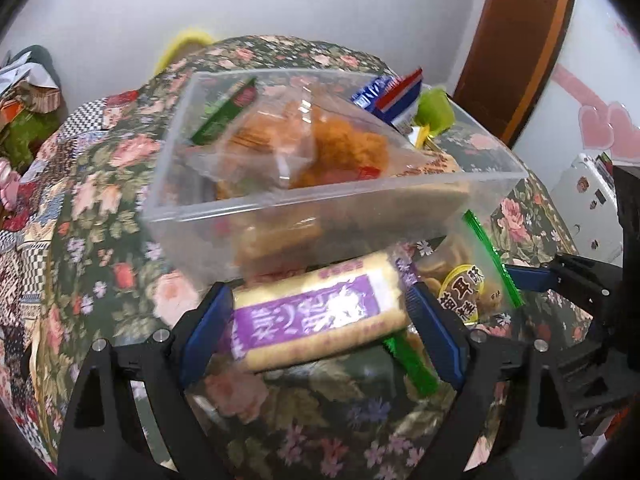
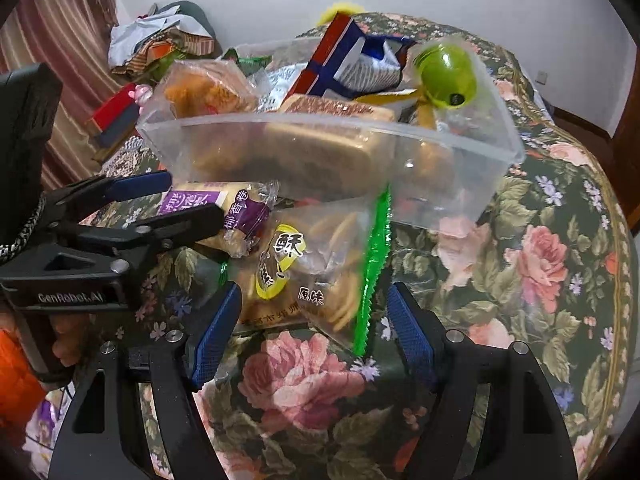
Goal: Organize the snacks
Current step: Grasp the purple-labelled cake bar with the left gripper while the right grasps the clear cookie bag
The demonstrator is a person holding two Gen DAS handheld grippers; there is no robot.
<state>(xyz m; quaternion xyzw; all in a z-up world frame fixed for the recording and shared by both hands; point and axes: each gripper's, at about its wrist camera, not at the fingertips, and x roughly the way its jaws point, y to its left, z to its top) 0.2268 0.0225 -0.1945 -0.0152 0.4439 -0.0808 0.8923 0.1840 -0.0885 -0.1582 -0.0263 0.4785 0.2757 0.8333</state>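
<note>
Two snacks are left outside the clear plastic bin (image 1: 280,208), which is already crowded with packets, so the step in hand looks like a double pick-up. The left claw (image 1: 320,320) stands apart around the purple-labelled roll packet (image 1: 312,312), and the right claw (image 2: 312,328) stands apart around the green-zipped biscuit bag (image 2: 312,276), though blur hides whether any pad touches. Next, each claw likely needs to close and lift its snack over the rim. Everything lies on a floral-clothed counter (image 2: 540,264), by a pale wall with clutter at the left.
</note>
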